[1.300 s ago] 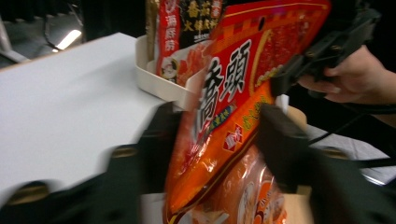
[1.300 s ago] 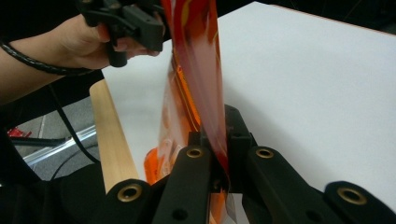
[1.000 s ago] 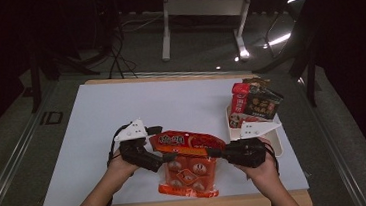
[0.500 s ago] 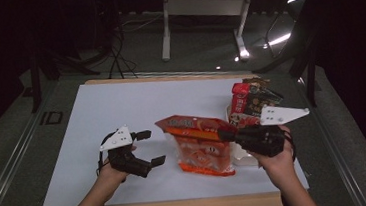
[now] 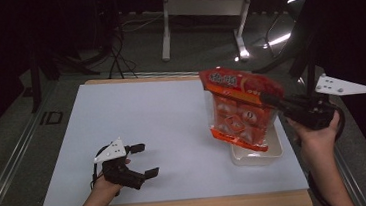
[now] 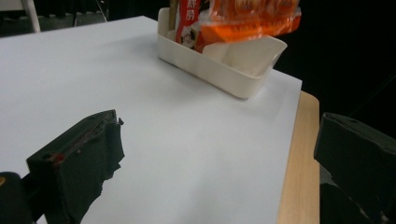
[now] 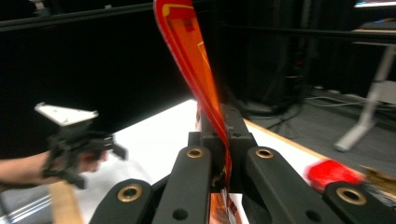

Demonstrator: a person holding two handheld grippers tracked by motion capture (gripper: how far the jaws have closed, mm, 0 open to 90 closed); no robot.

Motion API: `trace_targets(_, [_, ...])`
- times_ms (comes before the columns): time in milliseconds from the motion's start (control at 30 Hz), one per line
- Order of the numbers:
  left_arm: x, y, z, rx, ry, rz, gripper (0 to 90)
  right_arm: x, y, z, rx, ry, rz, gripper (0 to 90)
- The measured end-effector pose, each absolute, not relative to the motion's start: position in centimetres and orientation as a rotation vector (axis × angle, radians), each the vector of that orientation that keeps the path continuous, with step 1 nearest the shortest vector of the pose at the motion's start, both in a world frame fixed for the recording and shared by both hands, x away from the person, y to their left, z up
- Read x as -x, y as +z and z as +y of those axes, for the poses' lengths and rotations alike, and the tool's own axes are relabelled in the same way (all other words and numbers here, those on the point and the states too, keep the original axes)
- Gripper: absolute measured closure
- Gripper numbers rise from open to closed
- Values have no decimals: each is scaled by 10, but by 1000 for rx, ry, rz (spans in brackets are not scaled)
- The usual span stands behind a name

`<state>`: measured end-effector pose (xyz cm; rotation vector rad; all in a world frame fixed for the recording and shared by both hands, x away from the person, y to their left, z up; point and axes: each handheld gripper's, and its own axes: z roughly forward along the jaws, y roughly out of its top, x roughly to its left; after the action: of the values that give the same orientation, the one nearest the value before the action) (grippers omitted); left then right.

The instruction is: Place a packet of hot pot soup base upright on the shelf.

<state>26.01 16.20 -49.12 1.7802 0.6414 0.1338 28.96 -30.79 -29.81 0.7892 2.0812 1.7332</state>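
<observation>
The right gripper (image 5: 271, 99) has its jaws pressed onto the top edge of the orange snack bag (image 5: 238, 109), so the bag hangs from that seam, tilted, in the air above the near end of the white bin (image 5: 256, 154). Held by the seam, the bag's weight points its lower edge down toward the opening, which looks meant to let it drop in on end. In the left gripper view the bin (image 6: 219, 77) sits at the far right of the counter (image 5: 163, 130), with upright red packets at its far end and the near end free. The left gripper (image 5: 145, 161) rests low on the counter, well apart, jaws spread and holding nothing, probably just keeping out of the way
</observation>
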Motion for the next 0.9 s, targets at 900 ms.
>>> trace_targets(900, [-251, -518, 167, -1789, 90, 683, 11, -313, -373, -357, -1101, 1652, 2059, 900])
